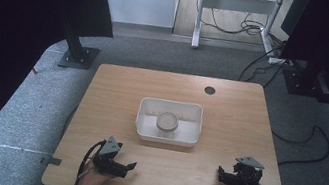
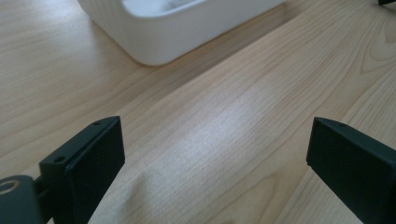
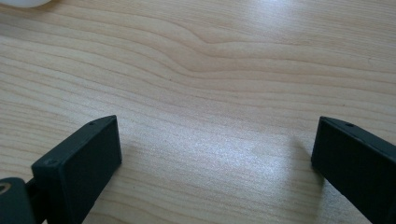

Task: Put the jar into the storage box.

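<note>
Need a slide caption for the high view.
Both grippers, left and right, open, near a white tub holding a jar.

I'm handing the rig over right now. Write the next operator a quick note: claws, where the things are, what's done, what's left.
Left claw: open, holding nothing, low over the near left part of the table, aimed toward the tub.
Right claw: open, holding nothing, low over the near right part of the table.
White tub: mid-table, beyond both claws. A round clear jar stands inside it, upright as far as the high view shows.
Done: nothing visible; neither thing is touched.
Left: probably reach into the tub and take the jar, the whole job.
</note>
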The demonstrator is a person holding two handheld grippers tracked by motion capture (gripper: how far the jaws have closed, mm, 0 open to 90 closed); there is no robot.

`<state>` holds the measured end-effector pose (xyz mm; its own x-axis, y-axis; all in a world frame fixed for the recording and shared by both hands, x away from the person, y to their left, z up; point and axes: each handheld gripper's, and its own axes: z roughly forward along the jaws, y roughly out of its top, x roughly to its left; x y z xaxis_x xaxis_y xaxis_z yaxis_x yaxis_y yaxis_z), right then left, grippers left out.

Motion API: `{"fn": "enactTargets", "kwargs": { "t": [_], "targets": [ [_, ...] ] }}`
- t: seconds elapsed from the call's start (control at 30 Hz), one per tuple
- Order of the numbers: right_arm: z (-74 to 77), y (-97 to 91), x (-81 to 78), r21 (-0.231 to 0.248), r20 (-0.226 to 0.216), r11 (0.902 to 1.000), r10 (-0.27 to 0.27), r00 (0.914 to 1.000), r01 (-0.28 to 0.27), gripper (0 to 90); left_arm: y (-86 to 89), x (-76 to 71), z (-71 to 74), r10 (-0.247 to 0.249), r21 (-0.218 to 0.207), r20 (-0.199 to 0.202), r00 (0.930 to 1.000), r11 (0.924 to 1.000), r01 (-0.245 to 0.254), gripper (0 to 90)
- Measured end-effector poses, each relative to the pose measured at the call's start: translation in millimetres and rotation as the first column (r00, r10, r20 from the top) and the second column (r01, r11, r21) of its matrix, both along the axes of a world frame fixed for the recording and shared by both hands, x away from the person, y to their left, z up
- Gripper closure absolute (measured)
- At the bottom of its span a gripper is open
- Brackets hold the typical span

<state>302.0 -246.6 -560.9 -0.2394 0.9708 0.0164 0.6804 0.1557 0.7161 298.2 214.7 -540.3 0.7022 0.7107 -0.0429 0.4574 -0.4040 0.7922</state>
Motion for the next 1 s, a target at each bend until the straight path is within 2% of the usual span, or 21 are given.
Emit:
{"fn": "enactTargets", "kwargs": {
  "t": [0.2, 0.43, 1.0],
  "targets": [
    [0.0, 0.1, -0.1, 0.000, 0.000, 1.0000, 0.001, 1.0000, -0.001, 1.1, 6.0, -2.9, -4.6, 0.017, 0.013, -0.017, 0.9997, 0.9998, -0.017, 4.1],
    [0.0, 0.2, -0.3, 0.000, -0.001, 1.0000, 0.002, 1.0000, -0.002, 1.1, 10.0, -5.5, -9.3, 0.030, 0.048, -0.031, 0.9991, 0.9984, -0.028, 4.1],
    [0.0, 0.3, -0.7, 0.001, -0.001, 1.0000, 0.004, 1.0000, -0.004, 1.0, 9.1, -14.0, -13.7, 0.026, 0.131, -0.042, 0.9988, 0.9912, -0.020, 4.1]
  ]
}}
